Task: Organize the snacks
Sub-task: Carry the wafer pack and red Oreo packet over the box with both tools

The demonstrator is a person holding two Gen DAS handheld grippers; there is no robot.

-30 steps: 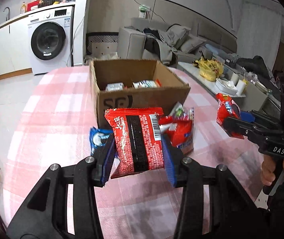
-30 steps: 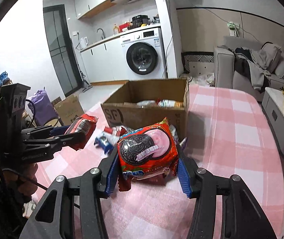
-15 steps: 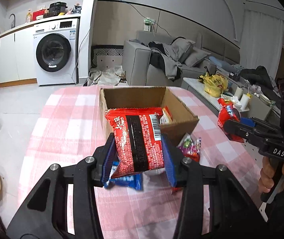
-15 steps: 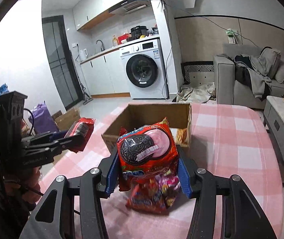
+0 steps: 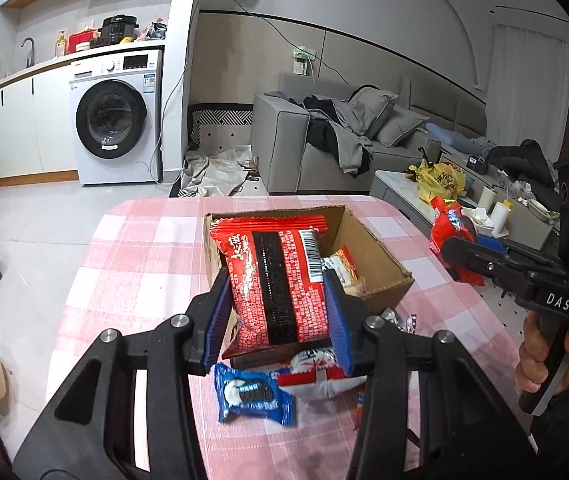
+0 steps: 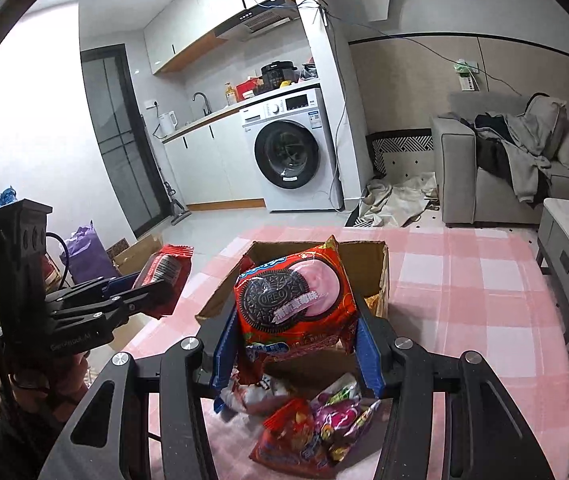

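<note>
open kitchen and lounge in one room

a white washer (image 5: pixel 114 120) sits under a counter (image 6: pixel 220 114) with a sink tap (image 6: pixel 203 101), a kettle (image 6: pixel 169 122) and a cooker (image 5: pixel 119 29). a range hood (image 6: pixel 258 20) hangs under white cabinets. the floor (image 5: pixel 44 216) is pale tile. a grey sofa (image 5: pixel 324 140) piled with clothes stands by a beige panelled wall (image 5: pixel 364 56). a dark glass door (image 6: pixel 118 140) is at left.

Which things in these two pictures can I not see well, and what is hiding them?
- Cardboard box contents, left wrist view: mostly hidden behind the held red noodle packet.
- Box interior, right wrist view: covered by the held Oreo pack.
- Loose snacks near the box: partly hidden by gripper fingers; labels too blurred to read.
</note>
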